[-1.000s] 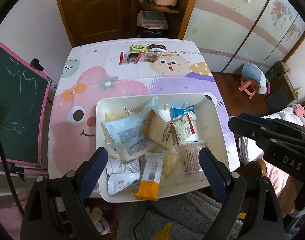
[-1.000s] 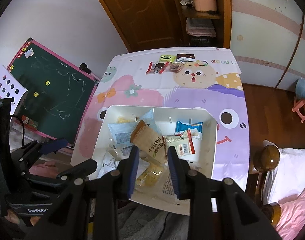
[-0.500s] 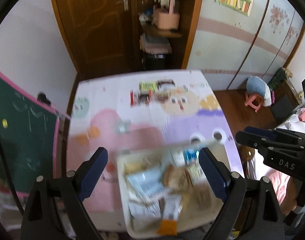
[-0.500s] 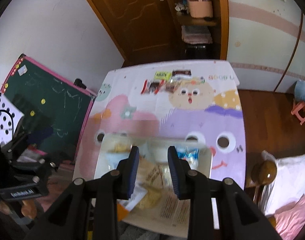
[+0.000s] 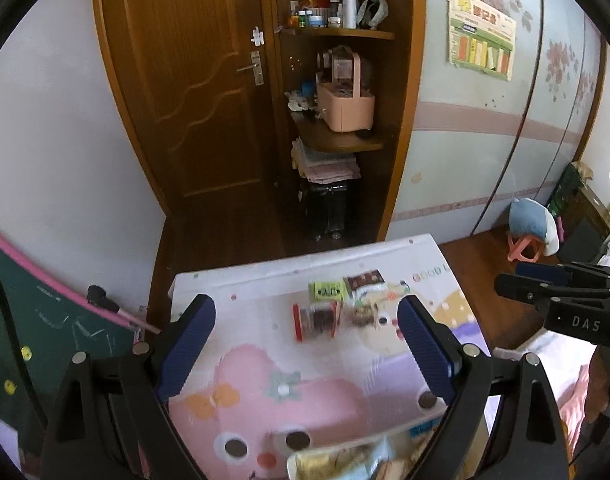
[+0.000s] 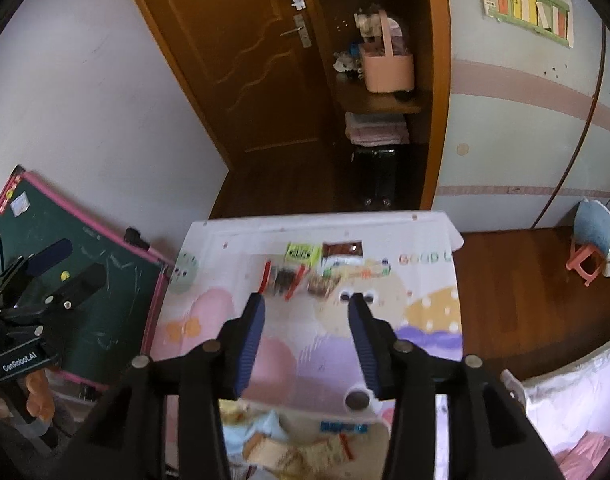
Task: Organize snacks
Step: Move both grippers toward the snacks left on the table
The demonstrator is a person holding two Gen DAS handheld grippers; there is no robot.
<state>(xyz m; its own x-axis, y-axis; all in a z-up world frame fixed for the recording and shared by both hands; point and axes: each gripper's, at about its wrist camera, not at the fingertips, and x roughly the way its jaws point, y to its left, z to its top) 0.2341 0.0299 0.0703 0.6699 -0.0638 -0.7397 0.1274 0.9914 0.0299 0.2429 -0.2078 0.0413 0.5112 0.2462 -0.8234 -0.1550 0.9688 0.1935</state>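
both grippers over a cartoon-print table, snacks at its far edge

left wrist view: the left gripper [image 5: 305,344] hangs above a table [image 5: 433,292] covered in a pastel cartoon cloth. its jaws stand wide apart with nothing between them. a small cluster of snack packets [image 5: 341,304] lies near the far edge of the table, including a green one and a red-edged one. at the bottom edge, the rim of a white tray [image 5: 385,438] shows, with more wrapped snacks inside it, blurred. the right gripper [image 5: 545,280] shows at the right side.

right wrist view: the right gripper [image 6: 305,316] is above the same table [image 6: 425,320]. its jaws have just been opening and are released, holding nothing. the snack packets [image 6: 317,268] lie just beyond the fingertips, near the far edge. the white tray [image 6: 373,424] of snacks sits at the near end, under the gripper. the left gripper [image 6: 53,276] shows at the left, before a green chalkboard [image 6: 105,320].
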